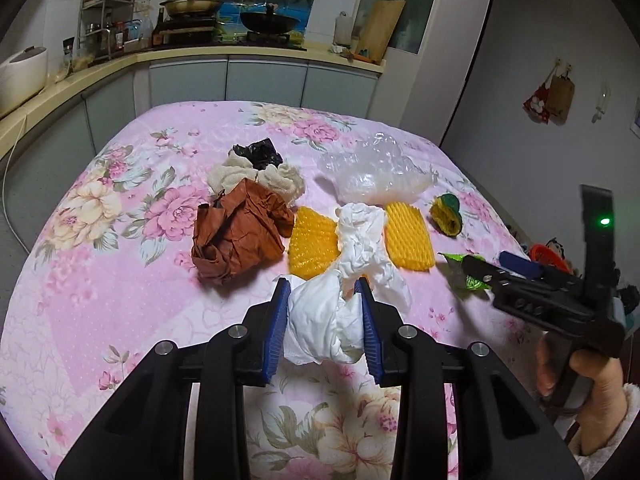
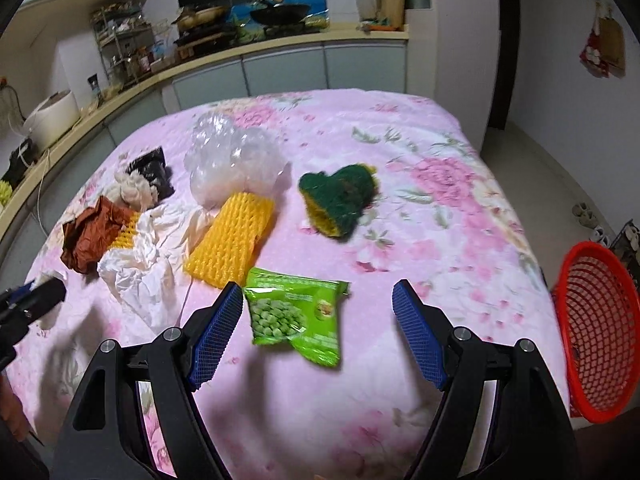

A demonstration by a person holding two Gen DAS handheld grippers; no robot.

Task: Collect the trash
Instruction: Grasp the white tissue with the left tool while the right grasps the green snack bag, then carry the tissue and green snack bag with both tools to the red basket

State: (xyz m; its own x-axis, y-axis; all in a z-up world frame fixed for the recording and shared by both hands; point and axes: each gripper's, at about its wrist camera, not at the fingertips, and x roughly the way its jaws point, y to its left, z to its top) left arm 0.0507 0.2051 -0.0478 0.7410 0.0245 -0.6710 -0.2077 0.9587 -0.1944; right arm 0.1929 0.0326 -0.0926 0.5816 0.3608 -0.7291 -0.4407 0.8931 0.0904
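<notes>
My left gripper (image 1: 323, 285) is shut on a crumpled white paper (image 1: 320, 320) at the near middle of the pink floral table (image 1: 120, 280). My right gripper (image 2: 318, 292) is open, with a green pea snack packet (image 2: 296, 314) lying between its fingers on the cloth. The right gripper also shows in the left wrist view (image 1: 476, 266). Other trash lies beyond: brown crumpled paper (image 1: 240, 236), two yellow foam nets (image 1: 408, 236), a clear plastic bag (image 1: 376, 172), a green-and-yellow scourer (image 2: 340, 198), a black wrapper and beige cloth (image 1: 256, 168).
A red mesh basket (image 2: 600, 328) stands off the table's right edge. A kitchen counter (image 1: 200, 54) with pans, a rack and a rice cooker runs behind and left of the table.
</notes>
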